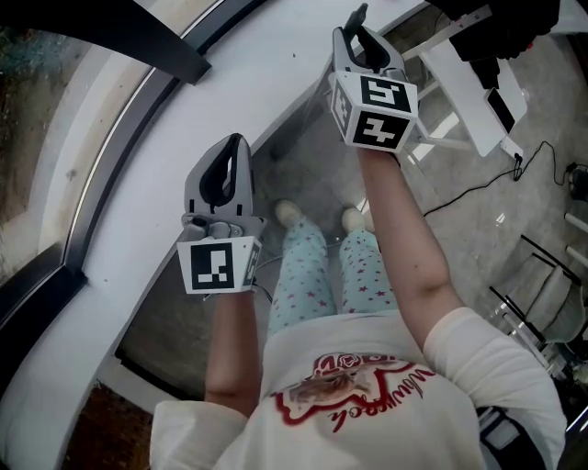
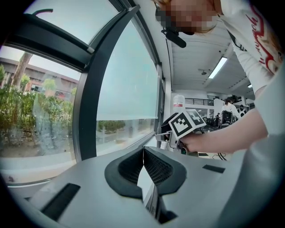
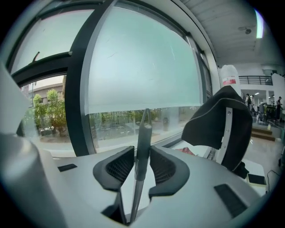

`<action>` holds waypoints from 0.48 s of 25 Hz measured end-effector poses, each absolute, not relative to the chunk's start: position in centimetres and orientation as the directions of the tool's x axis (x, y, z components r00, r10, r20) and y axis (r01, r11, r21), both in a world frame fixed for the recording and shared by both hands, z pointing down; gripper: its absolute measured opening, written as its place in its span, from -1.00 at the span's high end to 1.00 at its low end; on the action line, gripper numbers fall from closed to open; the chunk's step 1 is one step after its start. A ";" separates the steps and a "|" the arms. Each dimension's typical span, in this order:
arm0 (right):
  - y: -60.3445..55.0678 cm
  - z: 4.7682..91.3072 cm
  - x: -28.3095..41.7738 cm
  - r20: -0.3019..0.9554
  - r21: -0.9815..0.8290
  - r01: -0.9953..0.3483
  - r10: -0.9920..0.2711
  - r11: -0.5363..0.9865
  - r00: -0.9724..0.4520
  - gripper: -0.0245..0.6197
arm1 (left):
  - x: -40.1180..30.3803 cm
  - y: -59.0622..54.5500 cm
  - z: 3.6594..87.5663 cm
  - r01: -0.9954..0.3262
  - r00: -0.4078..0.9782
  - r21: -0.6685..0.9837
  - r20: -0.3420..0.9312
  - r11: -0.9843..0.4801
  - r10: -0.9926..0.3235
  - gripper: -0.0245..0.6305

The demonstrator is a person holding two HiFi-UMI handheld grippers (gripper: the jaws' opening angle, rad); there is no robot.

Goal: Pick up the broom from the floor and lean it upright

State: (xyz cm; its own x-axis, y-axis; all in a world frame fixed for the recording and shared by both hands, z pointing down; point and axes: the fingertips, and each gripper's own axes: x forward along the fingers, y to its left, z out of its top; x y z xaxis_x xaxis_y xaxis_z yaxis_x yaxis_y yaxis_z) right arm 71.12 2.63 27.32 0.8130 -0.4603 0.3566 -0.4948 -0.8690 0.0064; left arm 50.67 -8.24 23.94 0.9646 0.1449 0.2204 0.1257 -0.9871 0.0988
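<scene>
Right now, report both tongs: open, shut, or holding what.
Left tongs: shut, empty.
Right tongs: shut on the broom handle.

L gripper (image 1: 231,147) & R gripper (image 1: 358,18) held fwd by white sill (image 1: 138,211), R farther out.

Curved window (image 3: 142,62), dark frames; white sill (image 1: 138,229); grey floor (image 1: 478,229)

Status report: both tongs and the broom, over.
Left tongs shut, empty. Right tongs shut on broom handle, handle near upright. Window ledge just ahead.
</scene>
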 end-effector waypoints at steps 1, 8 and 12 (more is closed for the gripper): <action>2.0 27.1 71.3 0.344 0.016 -0.517 -0.481 -0.856 0.806 0.56 | 50.6 -8.3 24.2 0.124 0.964 0.101 0.224 -0.987 0.144 0.86; 0.3 26.9 70.3 0.357 0.078 -0.608 -0.547 -0.790 0.757 0.24 | 50.4 -9.5 24.8 0.106 0.963 0.114 0.235 -0.988 0.131 0.86; 0.4 25.5 69.8 0.350 0.096 -0.620 -0.557 -0.779 0.754 0.18 | 50.6 -10.5 24.4 0.100 0.966 0.111 0.225 -0.989 0.123 0.86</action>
